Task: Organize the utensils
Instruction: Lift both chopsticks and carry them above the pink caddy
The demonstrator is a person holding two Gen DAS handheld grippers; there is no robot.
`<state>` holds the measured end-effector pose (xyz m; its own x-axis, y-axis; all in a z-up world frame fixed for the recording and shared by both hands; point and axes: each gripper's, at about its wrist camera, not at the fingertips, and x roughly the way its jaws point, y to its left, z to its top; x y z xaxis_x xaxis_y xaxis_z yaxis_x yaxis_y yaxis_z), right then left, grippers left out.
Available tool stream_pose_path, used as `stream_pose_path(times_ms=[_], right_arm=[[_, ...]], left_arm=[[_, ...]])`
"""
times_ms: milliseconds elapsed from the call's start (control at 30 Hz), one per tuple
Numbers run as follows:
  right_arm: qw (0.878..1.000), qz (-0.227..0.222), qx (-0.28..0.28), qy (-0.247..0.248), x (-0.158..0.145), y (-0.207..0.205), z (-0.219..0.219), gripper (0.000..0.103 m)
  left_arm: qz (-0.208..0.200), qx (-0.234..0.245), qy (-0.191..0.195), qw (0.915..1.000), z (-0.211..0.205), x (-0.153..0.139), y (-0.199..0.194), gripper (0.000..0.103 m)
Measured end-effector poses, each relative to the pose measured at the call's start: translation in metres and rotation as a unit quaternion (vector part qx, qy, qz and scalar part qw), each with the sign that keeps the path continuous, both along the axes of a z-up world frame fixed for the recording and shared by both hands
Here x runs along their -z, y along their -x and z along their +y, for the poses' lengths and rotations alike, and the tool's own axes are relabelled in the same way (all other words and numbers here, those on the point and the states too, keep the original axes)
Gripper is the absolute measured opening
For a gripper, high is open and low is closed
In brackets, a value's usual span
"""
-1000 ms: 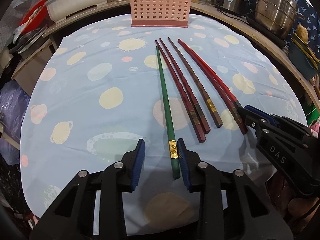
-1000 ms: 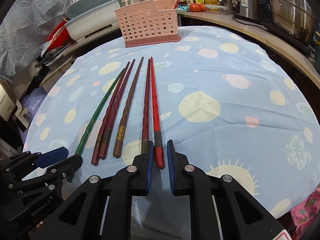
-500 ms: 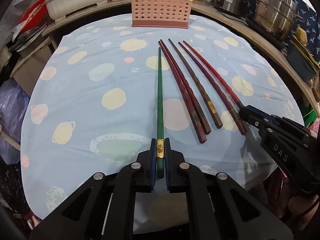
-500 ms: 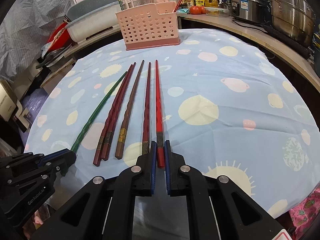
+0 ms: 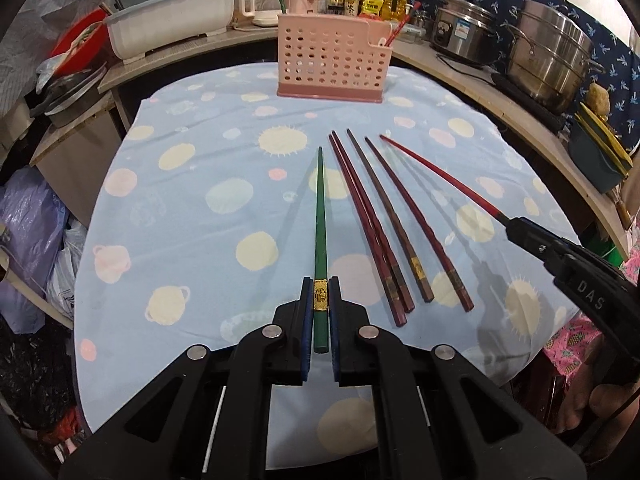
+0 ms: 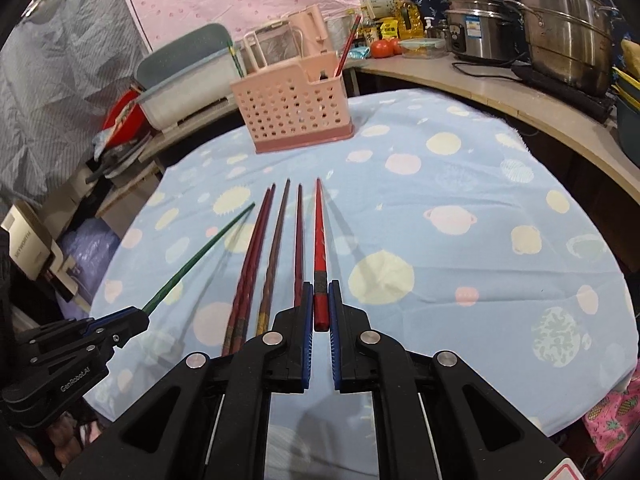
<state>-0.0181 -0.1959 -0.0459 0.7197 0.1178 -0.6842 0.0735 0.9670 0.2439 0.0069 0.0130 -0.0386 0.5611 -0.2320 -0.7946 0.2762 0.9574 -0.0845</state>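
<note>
left gripper [image 5: 321,300] clamped on green chopstick [image 5: 320,220] at its gold band, tip off the cloth. right gripper [image 6: 321,304] clamped on red chopstick [image 6: 320,240], also raised. four dark chopsticks [image 5: 384,232] lie between on tablecloth [image 5: 192,200]; pink basket [image 5: 332,60] beyond.

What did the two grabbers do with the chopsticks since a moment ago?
The left gripper closed on the green chopstick, the right gripper tightened on the bright red chopstick, and both sticks have been lifted off the tablecloth. The four dark chopsticks stayed lying between them, and the pink basket kept its place.
</note>
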Motion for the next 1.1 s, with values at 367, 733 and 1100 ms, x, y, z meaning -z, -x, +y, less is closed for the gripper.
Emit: stream_pose_path(times_ms=[367, 733, 1100], right_arm=[[0.998, -0.064, 0.022, -0.010, -0.053, -0.011, -0.022, 0.007], [0.992, -0.123, 0.028, -0.004, -0.098, -0.032, -0.030, 0.007], [0.990, -0.141, 0.024, -0.012, -0.116, -0.060, -0.035, 0.007]], left_arm=[[-0.073, -0.021, 0.019, 0.9969, 0.011, -0.059, -0.022, 0.007], [-0.134, -0.038, 0.040, 0.9894, 0.016, -0.108, -0.049, 0.007], [-0.166, -0.036, 0.042, 0.9845, 0.008, -0.134, -0.079, 0.007]])
